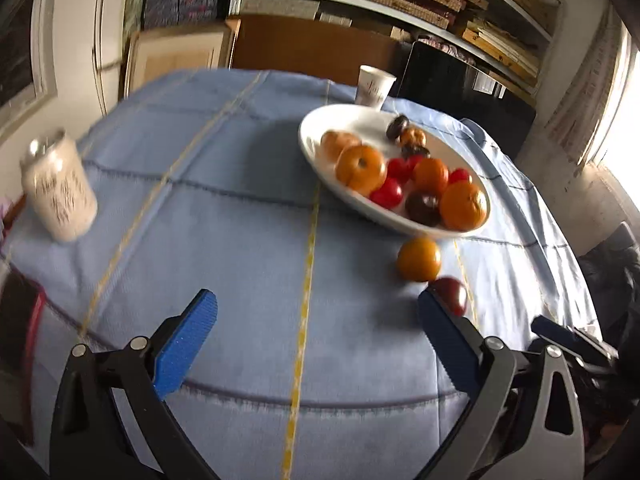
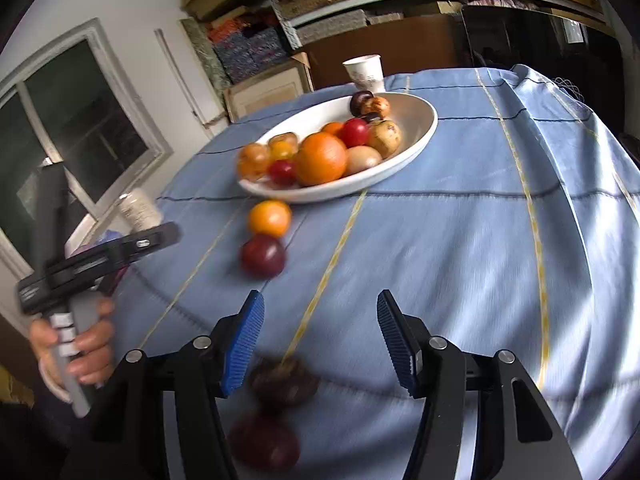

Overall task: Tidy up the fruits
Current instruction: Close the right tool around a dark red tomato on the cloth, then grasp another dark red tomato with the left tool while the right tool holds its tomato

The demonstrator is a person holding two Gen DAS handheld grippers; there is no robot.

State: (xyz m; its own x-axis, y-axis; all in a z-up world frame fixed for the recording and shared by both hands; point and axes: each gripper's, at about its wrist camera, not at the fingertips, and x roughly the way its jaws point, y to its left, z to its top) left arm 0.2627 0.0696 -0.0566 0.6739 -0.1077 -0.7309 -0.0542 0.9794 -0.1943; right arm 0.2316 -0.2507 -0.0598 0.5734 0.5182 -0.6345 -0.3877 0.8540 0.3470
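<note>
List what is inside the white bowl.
The white bowl holds oranges, red tomatoes, dark plums and brownish fruits. Whatever lies beneath the pile is covered.

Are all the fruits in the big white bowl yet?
Not yet. Many fruits already sit in the oval white bowl. Both tongs, left and right, are open and hold nothing. Still on the blue tablecloth: a round orange fruit, a dark red fruit, and two blurry dark fruits near the right tongs.
</note>
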